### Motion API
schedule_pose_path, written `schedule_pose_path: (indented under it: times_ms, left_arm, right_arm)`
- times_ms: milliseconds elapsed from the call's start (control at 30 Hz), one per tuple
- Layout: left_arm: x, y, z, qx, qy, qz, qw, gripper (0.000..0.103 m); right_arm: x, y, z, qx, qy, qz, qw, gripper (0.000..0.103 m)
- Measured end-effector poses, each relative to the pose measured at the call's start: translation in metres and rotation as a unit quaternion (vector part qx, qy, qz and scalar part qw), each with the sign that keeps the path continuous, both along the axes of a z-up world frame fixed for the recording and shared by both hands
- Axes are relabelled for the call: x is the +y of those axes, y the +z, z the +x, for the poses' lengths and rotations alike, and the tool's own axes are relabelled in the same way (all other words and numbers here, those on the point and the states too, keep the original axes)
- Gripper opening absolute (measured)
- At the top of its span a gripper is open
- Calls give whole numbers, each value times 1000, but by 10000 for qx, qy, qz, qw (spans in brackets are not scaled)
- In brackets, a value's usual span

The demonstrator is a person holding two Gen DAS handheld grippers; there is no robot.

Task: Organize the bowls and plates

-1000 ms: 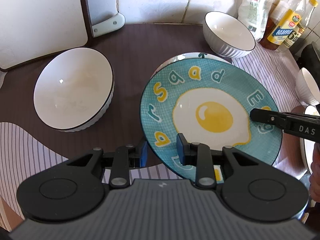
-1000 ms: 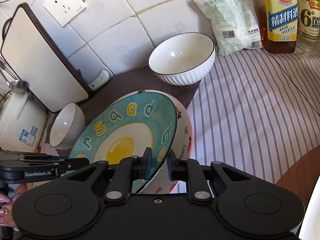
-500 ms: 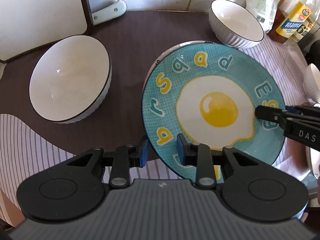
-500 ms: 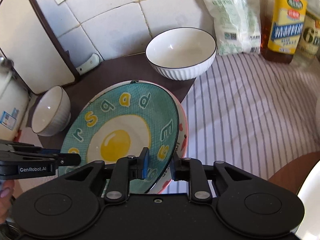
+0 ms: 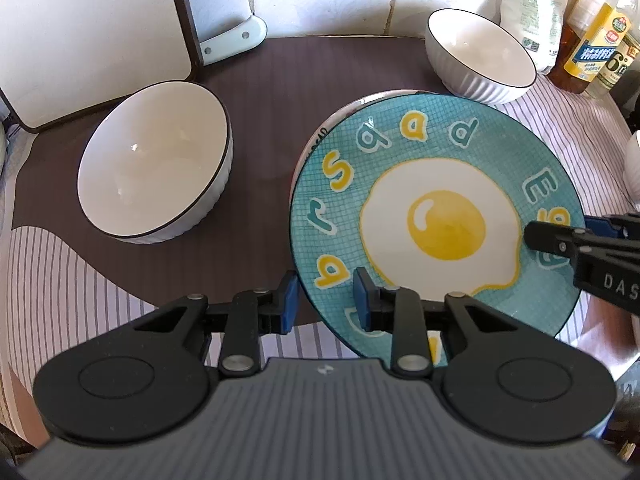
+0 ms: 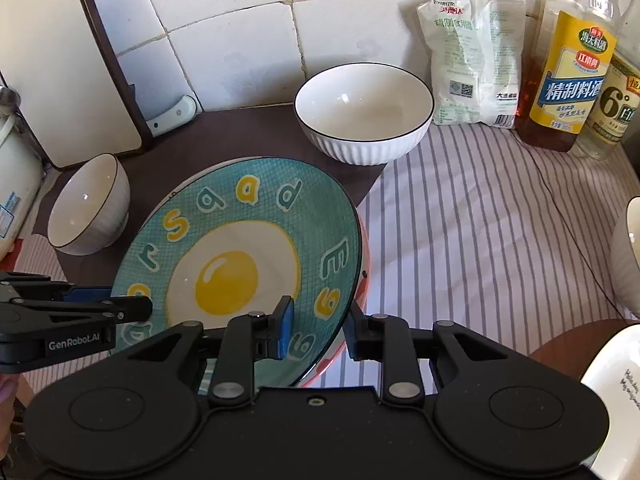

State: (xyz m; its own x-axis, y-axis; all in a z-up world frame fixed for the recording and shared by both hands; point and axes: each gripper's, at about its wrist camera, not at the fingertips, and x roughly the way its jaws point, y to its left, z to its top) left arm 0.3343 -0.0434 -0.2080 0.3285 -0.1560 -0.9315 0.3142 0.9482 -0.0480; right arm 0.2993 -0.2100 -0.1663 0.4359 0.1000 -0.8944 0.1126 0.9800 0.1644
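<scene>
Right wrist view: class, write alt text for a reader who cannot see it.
A teal round plate with a fried-egg picture lies on a pink-rimmed plate, its rim between the opening right gripper jaws. The left gripper reaches its other edge; a white ribbed bowl stands behind.
</scene>
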Motion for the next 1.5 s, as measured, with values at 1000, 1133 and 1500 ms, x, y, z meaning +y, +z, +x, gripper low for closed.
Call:
schedule_pose_path:
  times_ms: [1000, 1133, 1500]
  left_arm:
    - [-3, 114, -85, -404, -920, -351, 9943, 41]
    - [-6, 129, -107, -504, -1098, -302, 9922, 49]
    - [-29, 165, -165, -775, -1411, -234, 9867, 74]
  right_arm:
    - [2, 90, -82, -136, -208, -856, 9960, 43]
    - [-6, 109, -104, -228, -334, -873, 9954, 48]
    - [-38, 150, -176, -624, -409, -951, 9927, 64]
